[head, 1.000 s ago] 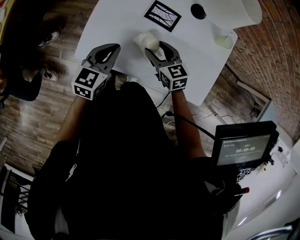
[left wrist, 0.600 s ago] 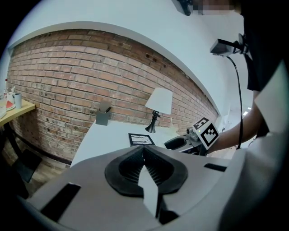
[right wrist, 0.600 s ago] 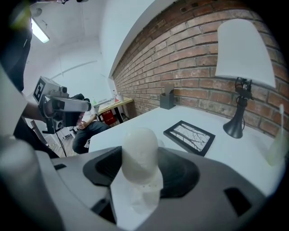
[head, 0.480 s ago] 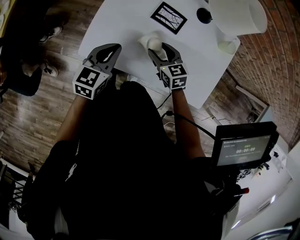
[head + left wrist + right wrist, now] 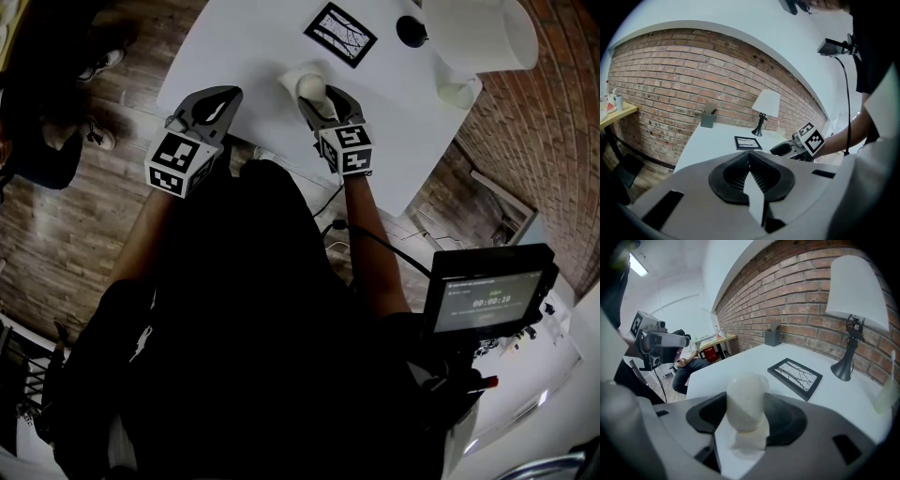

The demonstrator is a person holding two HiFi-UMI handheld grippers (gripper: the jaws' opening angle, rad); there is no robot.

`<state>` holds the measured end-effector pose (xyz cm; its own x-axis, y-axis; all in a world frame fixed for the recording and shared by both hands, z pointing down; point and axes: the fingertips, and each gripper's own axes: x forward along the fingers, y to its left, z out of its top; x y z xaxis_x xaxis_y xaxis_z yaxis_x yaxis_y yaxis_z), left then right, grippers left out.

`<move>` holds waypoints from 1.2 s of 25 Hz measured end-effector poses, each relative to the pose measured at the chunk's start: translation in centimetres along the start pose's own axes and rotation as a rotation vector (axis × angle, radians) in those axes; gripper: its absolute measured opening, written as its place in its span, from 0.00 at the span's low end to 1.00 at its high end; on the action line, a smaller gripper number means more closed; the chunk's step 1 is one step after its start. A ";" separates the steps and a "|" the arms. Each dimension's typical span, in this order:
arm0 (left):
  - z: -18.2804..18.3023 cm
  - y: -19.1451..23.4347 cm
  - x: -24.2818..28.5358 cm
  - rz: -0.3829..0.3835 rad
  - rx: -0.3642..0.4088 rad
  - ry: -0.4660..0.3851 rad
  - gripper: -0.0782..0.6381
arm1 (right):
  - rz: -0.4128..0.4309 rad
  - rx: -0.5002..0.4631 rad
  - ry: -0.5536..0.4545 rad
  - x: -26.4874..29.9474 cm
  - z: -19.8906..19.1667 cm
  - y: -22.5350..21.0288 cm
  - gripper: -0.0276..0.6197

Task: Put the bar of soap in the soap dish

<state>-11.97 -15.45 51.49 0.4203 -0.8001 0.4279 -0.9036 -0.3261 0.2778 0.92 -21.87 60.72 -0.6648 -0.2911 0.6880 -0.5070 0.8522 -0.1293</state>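
A pale oval bar of soap (image 5: pixel 746 401) stands upright between the jaws of my right gripper (image 5: pixel 746 405), which is shut on it. In the head view the soap (image 5: pixel 310 87) sits at the tip of the right gripper (image 5: pixel 317 99), right over a whitish soap dish (image 5: pixel 291 74) on the white table (image 5: pixel 234 47). Whether the soap touches the dish I cannot tell. My left gripper (image 5: pixel 214 101) hovers at the table's near edge, shut and holding nothing (image 5: pixel 750 157). From the left gripper view, the right gripper (image 5: pixel 785 149) shows at the right.
A black picture frame (image 5: pixel 340 35) lies flat beyond the dish. A white-shaded lamp (image 5: pixel 478 33) with a black base (image 5: pixel 410 31) stands at the far right, and a grey holder (image 5: pixel 772 337) against the brick wall. A monitor (image 5: pixel 486 300) is off the table, lower right.
The right gripper and the soap have shifted only slightly over the dish. The left gripper has stayed where it was.
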 end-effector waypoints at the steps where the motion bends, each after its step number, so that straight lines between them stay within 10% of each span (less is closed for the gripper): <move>1: 0.0 0.0 0.0 0.000 0.000 0.000 0.12 | -0.001 -0.001 0.002 0.0 0.0 0.0 0.44; 30: -0.1 0.0 -0.4 0.005 0.008 0.010 0.12 | -0.069 -0.045 0.093 1.3 -0.8 -0.2 0.44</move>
<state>-12.13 -15.13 51.38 0.4164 -0.7968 0.4379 -0.9064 -0.3262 0.2685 0.62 -22.08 62.17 -0.5747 -0.3101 0.7574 -0.5235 0.8506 -0.0489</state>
